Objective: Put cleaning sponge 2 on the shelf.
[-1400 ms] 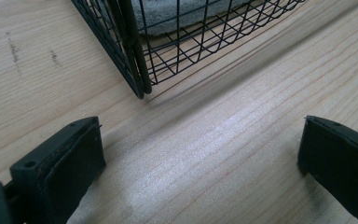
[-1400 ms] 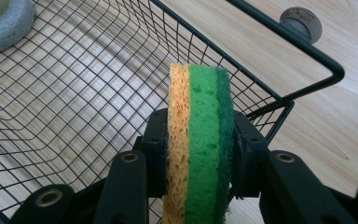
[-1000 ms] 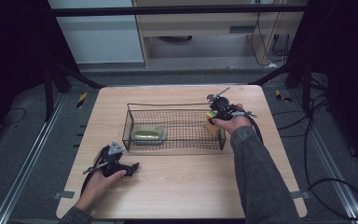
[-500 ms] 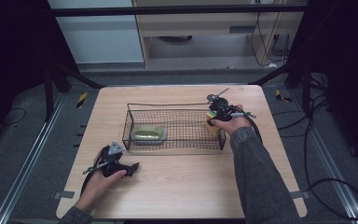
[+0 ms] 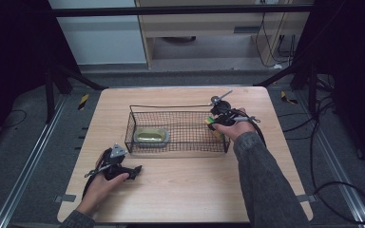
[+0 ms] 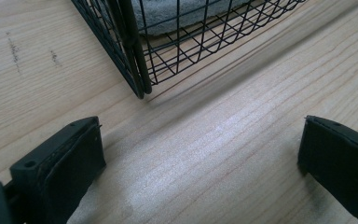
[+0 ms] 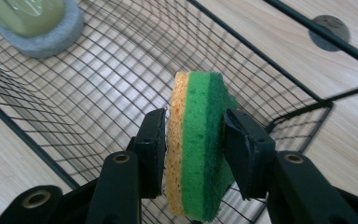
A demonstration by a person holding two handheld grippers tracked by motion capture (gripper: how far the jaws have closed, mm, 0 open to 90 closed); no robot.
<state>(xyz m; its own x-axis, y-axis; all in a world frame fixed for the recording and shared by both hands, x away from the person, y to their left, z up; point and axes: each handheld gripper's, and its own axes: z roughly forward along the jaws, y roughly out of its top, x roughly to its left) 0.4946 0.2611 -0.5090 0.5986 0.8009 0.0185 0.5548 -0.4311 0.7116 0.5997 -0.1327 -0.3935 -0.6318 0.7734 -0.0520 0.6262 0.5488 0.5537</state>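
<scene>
Green-and-yellow sponge (image 7: 198,144) pinched on edge in right gripper (image 7: 193,140), jaws lately tightening, held above right end of wire basket (image 7: 121,84) for dropping in. Left gripper (image 6: 200,154) wide open, empty, resting on wooden table (image 6: 223,140).

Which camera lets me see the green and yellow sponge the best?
The right gripper view: the sponge sits big and sharp between the right gripper jaws, above the wire basket. The high view shows just a small bit by the hand.

Your sponge (image 7: 198,149) runs off the bottom edge. The grey pad (image 7: 37,23) is cut at the top
</scene>
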